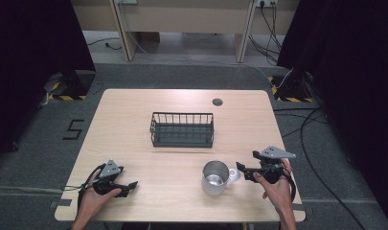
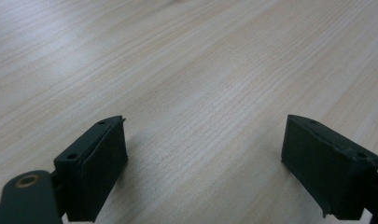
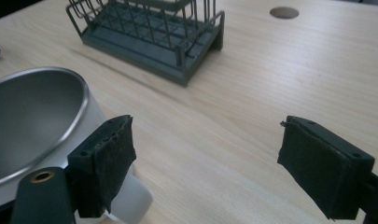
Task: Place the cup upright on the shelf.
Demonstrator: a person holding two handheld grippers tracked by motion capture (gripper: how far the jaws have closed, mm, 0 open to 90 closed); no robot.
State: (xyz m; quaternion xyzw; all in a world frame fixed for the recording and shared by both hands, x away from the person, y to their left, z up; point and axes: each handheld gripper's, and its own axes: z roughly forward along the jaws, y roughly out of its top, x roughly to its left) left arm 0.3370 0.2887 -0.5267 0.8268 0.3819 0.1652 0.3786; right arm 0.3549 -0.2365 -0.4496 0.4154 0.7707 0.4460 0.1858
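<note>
My right gripper [image 3: 205, 168], jaws apart and empty, sits beside the mug [image 1: 215, 178] handle. My left gripper [image 2: 205, 163] gapes over bare table [image 1: 134, 124]. Basket [image 1: 182, 129] well apart.

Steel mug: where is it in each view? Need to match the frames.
High view: steel mug near the table's front edge, right of centre, in front of the wire basket.
Right gripper view: steel mug at lower left, wire basket behind it at top.
Left gripper view: bare table ahead of the left tongs.
Shared landmark: the wire basket.
</note>
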